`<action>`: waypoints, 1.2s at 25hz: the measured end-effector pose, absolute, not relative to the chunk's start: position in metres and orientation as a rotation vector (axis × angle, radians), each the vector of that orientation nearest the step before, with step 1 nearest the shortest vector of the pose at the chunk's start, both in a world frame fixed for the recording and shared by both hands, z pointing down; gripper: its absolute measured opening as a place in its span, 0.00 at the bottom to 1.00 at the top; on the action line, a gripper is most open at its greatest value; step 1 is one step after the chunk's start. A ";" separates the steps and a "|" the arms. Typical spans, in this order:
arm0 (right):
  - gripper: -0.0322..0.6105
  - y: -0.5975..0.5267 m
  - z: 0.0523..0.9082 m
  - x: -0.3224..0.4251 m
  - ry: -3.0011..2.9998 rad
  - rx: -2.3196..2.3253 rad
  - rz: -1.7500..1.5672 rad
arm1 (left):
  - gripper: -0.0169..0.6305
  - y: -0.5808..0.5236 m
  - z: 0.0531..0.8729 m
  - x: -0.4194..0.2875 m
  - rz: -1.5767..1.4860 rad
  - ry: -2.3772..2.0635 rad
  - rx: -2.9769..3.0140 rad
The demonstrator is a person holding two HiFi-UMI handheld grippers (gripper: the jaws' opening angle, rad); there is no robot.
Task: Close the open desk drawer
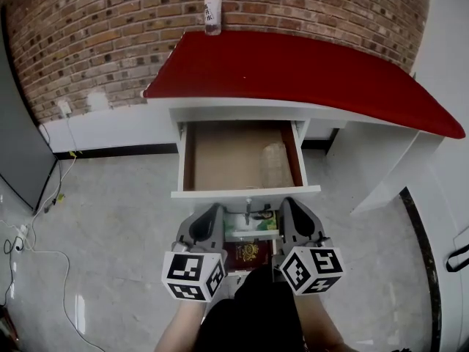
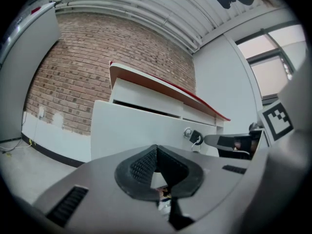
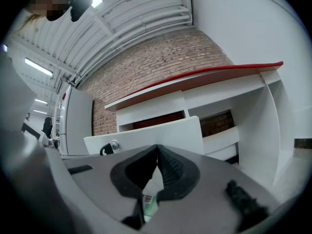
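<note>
The drawer (image 1: pixel 245 192) stands pulled well out from under the front edge of the red-topped desk (image 1: pixel 308 68), a key (image 2: pixel 193 136) in its front panel. Just before that panel hover the left gripper (image 1: pixel 210 224) and the right gripper (image 1: pixel 292 220), each with jaw tips together and nothing between them. A bottle (image 1: pixel 212 9) stands at the desktop's back edge.

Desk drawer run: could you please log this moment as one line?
drawer: open | left gripper: shut, empty | right gripper: shut, empty | both close to its front | not yet pushed
</note>
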State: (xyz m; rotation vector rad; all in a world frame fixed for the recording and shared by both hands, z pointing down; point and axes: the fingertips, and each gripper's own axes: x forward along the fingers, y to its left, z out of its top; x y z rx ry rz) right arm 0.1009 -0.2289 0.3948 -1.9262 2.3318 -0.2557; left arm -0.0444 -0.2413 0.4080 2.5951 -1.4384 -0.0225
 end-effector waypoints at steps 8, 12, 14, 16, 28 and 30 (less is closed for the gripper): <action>0.07 -0.259 0.362 0.094 2.389 -1.889 -0.237 | 0.04 -0.265 0.380 -0.049 -0.030 -1.497 2.610; 0.07 -0.262 0.361 0.092 2.372 -1.895 -0.214 | 0.04 -0.270 0.377 -0.049 -0.029 -1.499 2.611; 0.07 -0.263 0.360 0.093 2.366 -1.897 -0.200 | 0.04 -0.270 0.377 -0.049 -0.034 -1.504 2.618; 0.07 -0.264 0.360 0.092 2.369 -1.891 -0.205 | 0.04 -0.271 0.377 -0.050 -0.043 -1.506 2.614; 0.07 -0.275 0.361 0.097 2.367 -1.891 -0.242 | 0.04 -0.280 0.377 -0.045 -0.005 -1.516 2.630; 0.07 -0.279 0.361 0.098 2.363 -1.883 -0.248 | 0.04 -0.285 0.376 -0.045 0.004 -1.525 2.627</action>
